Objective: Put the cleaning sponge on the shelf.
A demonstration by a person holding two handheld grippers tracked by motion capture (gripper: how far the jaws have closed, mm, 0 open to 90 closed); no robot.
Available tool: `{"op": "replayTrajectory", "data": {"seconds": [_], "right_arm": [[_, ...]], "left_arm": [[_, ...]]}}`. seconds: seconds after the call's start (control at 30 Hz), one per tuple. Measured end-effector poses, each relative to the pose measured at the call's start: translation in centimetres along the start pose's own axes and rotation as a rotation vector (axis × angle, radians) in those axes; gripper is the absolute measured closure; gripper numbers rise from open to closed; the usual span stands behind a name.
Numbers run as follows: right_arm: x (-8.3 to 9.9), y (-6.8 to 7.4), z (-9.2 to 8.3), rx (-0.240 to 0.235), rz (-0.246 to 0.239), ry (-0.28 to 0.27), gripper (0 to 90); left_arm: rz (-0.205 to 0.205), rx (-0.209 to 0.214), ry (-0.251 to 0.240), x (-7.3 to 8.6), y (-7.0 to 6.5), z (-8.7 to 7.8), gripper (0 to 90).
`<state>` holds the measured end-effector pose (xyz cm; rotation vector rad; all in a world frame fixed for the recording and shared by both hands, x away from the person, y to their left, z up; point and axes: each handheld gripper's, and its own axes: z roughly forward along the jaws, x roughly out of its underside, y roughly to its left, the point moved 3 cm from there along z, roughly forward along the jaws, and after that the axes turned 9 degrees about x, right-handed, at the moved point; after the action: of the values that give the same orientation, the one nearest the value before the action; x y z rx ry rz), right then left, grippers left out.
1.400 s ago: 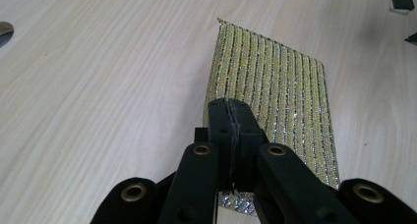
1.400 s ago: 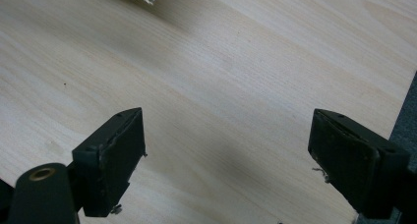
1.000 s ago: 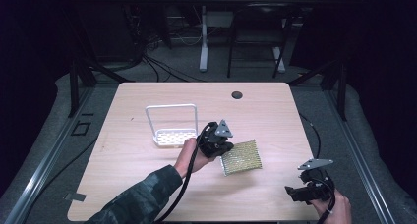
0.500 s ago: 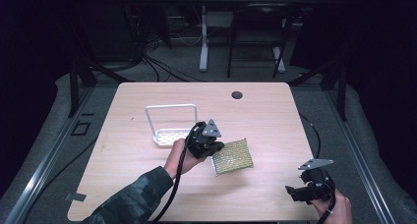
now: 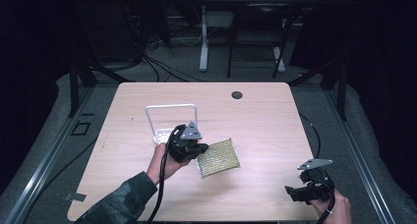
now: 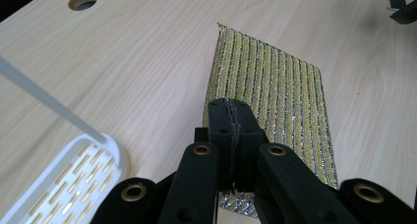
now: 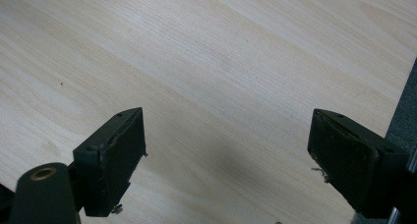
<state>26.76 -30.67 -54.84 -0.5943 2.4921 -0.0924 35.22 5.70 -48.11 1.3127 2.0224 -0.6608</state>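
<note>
one sponge [image 5: 218, 158] angled toward far-right corner

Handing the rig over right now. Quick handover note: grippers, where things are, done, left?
Left gripper: shut on the near edge of the sponge cloth, carrying it by that edge beside the white rack.
Right gripper: open, holding nothing, over bare table at the near right corner.
Done: cloth gripped.
Left: my guess is that the cloth goes onto the rack's slotted tray; it is not on it yet. Then release.
</note>
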Motion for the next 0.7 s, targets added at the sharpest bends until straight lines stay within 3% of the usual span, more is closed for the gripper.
{"op": "replayTrajectory", "data": {"seconds": [0.7], "right_arm": [[-0.1,0.2,0.0,-0.001,-0.008,0.003,14.1]], "left_arm": [[-0.083,-0.065,-0.045,4.0,1.7,-3.9,89.6]]}}
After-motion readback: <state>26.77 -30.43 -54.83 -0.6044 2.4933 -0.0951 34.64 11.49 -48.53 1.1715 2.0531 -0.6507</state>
